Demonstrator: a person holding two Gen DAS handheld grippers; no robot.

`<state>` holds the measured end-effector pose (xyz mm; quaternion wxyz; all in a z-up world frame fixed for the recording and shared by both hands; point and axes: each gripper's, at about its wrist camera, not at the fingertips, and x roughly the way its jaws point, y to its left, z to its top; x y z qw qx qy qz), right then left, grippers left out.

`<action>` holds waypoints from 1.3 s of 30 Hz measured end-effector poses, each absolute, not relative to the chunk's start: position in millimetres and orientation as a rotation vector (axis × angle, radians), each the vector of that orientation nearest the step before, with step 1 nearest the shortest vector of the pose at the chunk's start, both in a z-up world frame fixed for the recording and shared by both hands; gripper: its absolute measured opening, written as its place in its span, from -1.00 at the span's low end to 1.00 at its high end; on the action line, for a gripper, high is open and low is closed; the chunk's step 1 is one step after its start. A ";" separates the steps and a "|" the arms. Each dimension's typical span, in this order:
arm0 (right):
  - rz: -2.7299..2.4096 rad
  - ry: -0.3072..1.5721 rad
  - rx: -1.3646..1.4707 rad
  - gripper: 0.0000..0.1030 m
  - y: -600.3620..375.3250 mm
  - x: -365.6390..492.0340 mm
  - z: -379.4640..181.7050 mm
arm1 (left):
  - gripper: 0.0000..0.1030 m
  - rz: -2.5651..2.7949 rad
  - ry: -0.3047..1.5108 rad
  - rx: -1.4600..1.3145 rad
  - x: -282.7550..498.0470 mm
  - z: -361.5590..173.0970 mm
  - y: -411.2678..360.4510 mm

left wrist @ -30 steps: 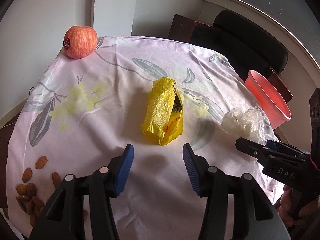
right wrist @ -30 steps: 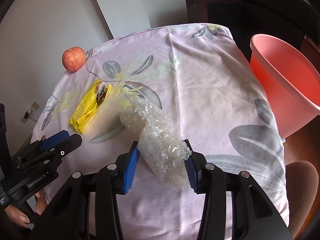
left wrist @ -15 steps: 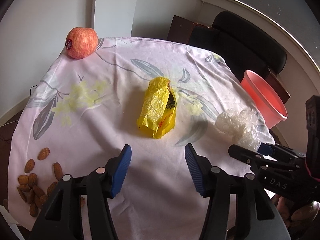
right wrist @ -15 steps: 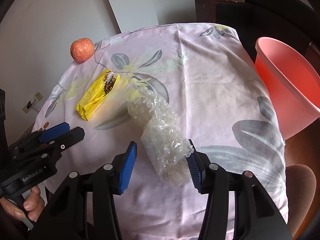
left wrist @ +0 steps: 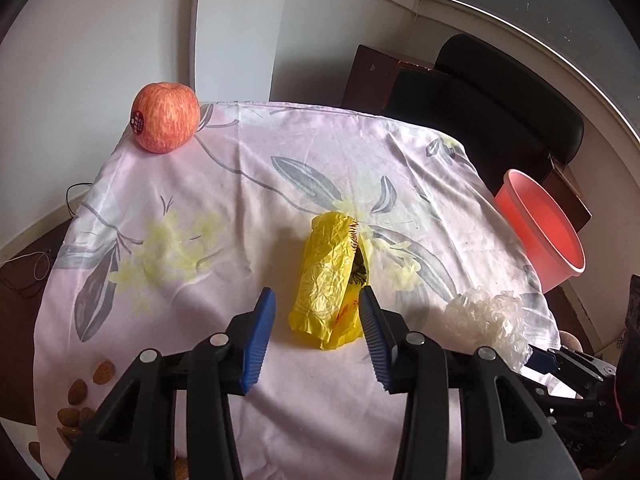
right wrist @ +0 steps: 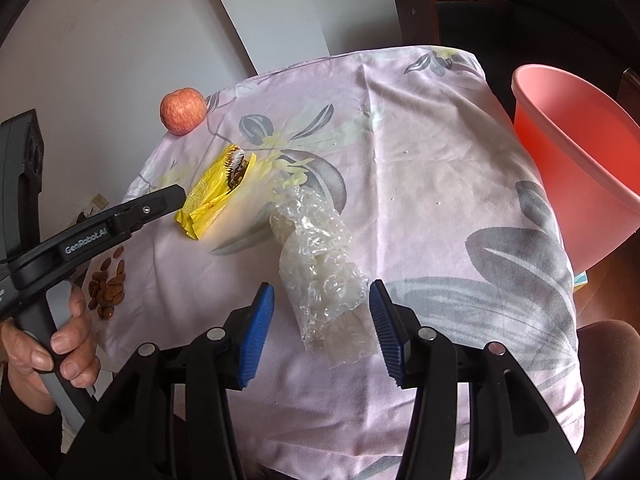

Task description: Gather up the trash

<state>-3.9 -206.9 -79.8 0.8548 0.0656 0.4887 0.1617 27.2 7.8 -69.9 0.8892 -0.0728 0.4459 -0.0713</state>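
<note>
While left gripper (left wrist: 318,312) narrows around crinkled yellow wrapper (left wrist: 328,280), right gripper (right wrist: 322,312) straddles bubble wrap (right wrist: 320,264) loosely.

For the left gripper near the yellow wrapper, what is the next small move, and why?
Probably close the fingers on the yellow wrapper. The left gripper already straddles its near end and its jaws have just been closing, but a gap remains on the left side, so the pads do not seem to press it yet. Once it is gripped, it can go to the pink bin.
</note>
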 end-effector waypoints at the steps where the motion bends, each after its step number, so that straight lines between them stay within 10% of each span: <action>1: 0.345 1.028 0.141 -0.02 -207.7 -4.1 -79.2 | -0.26 -0.141 0.940 -0.155 32.0 -74.4 7.9; 13: 0.383 1.030 0.136 -0.06 -206.4 -1.1 -76.9 | -0.85 -0.193 0.947 -0.144 29.8 -85.0 -0.2; 19: 0.403 0.996 0.133 -0.38 -205.5 -2.8 -70.9 | -0.88 -0.173 0.914 -0.181 18.0 -74.5 5.8; 39: 0.372 0.787 0.107 -0.40 -221.2 -19.1 -33.4 | -0.87 -0.190 0.760 -0.136 4.3 -16.3 -39.5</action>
